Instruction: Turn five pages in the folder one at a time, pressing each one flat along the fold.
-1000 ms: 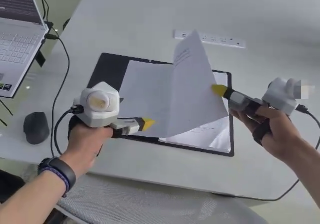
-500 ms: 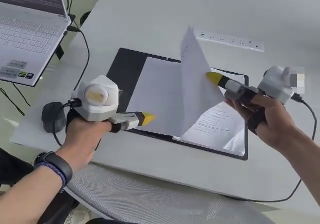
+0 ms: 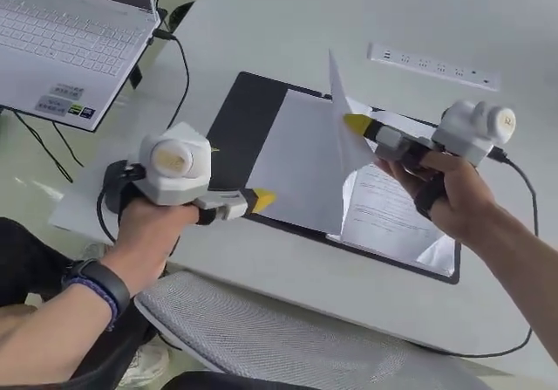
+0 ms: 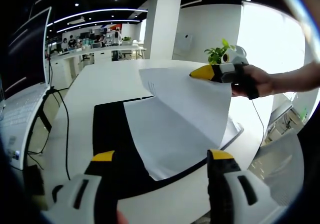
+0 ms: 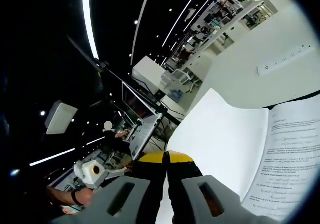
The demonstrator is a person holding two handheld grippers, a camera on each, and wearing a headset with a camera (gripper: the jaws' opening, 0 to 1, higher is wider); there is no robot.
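Note:
A black folder [image 3: 228, 124] lies open on the white table, with turned white sheets [image 3: 301, 159] on its left half and a printed page [image 3: 392, 211] on its right. One page [image 3: 342, 115] stands nearly upright over the fold. My right gripper [image 3: 357, 126] is shut on that page's edge; in the right gripper view the yellow tips [image 5: 166, 158] pinch the page [image 5: 220, 129]. My left gripper [image 3: 261, 200] hovers open at the folder's front edge, touching nothing. In the left gripper view its jaws [image 4: 161, 156] stand wide apart before the lifted page [image 4: 185, 98].
An open laptop [image 3: 70, 41] sits at the far left with cables [image 3: 179, 76] running past the folder. A white power strip [image 3: 436, 67] lies behind the folder. A mesh chair [image 3: 261, 338] is below the table's front edge.
My right gripper has carried the held page leftward, from leaning over the right half to nearly upright at the fold. The left gripper stays by the front edge. The head camera has shifted.

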